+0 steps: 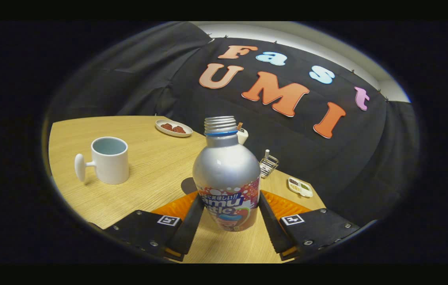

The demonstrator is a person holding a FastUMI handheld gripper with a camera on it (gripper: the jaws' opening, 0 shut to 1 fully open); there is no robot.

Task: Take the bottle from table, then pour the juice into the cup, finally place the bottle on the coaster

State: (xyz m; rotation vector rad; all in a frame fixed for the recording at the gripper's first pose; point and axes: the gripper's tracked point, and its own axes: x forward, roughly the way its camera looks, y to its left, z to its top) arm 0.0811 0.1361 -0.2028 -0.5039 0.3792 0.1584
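Dim booth, overhead light. Soft glare on bottle (226,174) shoulder; short shadows on tabletop (156,166). Strong fisheye bending, edges slightly blurred.

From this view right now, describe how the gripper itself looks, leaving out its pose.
The gripper has two long, flat fingers running forward from blocky dark housings held with small silver screws. Each housing carries a white square tag with a black pattern on top. Orange ribbed panels sit behind the fingers on both sides. No cables, hand or sleeve can be made out.
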